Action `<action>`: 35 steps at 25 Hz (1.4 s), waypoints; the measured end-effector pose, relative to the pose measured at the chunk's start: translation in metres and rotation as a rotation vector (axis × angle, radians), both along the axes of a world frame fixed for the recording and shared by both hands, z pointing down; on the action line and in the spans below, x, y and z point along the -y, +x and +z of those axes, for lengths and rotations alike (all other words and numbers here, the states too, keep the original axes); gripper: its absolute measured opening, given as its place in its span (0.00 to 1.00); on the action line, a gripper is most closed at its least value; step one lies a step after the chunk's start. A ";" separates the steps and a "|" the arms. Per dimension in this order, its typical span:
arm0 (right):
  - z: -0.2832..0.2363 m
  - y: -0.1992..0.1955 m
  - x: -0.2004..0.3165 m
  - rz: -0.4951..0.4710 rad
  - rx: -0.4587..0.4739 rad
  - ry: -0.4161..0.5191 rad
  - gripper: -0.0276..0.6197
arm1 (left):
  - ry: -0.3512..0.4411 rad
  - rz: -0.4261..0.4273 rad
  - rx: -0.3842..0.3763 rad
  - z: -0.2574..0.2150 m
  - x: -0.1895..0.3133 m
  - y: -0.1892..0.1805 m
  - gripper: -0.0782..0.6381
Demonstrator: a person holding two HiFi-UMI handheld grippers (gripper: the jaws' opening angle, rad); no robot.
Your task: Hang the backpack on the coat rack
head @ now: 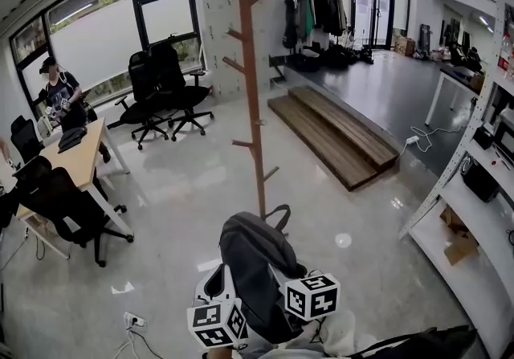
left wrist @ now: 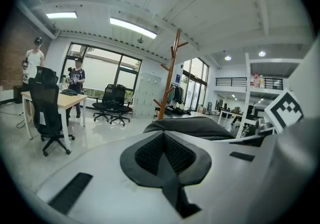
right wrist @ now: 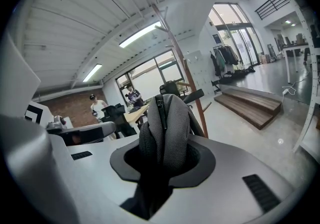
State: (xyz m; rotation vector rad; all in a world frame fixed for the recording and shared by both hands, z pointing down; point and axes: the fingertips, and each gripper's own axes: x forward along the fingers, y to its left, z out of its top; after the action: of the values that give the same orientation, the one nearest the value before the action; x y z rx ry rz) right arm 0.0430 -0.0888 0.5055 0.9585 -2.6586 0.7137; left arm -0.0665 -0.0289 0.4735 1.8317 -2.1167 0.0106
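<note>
The dark grey backpack (head: 253, 261) hangs in front of me above the floor, its top loop (head: 279, 213) pointing at the foot of the rack. The wooden coat rack (head: 250, 84), a tall brown pole with slanted pegs, stands just beyond it. My right gripper (right wrist: 165, 155) is shut on a fold of grey mesh backpack fabric (right wrist: 167, 128), which bulges up between its jaws. My left gripper (left wrist: 164, 155) holds dark mesh pinched tight between its jaws, at the backpack's lower left. The bag's body (left wrist: 192, 127) shows just past them, with the rack (left wrist: 171, 75) farther off.
A desk (head: 76, 161) with black office chairs (head: 165, 92) and a person stands at the left. A low wooden step (head: 333, 136) lies right of the rack, before a raised floor with a clothes rail. White shelving (head: 474, 189) lines the right side. A power strip (head: 132, 320) lies on the floor.
</note>
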 end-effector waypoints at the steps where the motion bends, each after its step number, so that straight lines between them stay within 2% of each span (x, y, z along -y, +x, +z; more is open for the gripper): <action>1: 0.000 -0.002 0.002 -0.005 0.000 -0.001 0.19 | -0.001 -0.001 0.000 0.000 0.004 -0.002 0.11; 17: 0.000 -0.043 0.051 -0.015 -0.005 0.006 0.19 | 0.008 0.013 0.008 0.000 0.058 -0.039 0.11; 35: -0.012 -0.137 0.120 -0.046 -0.002 0.016 0.19 | 0.031 0.017 0.006 -0.007 0.131 -0.126 0.11</action>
State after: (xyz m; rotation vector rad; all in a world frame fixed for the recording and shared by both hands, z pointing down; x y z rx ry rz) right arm -0.0943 -0.2087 0.4932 0.8984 -2.6796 0.6818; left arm -0.1925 -0.1599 0.4665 1.8696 -2.1161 -0.0126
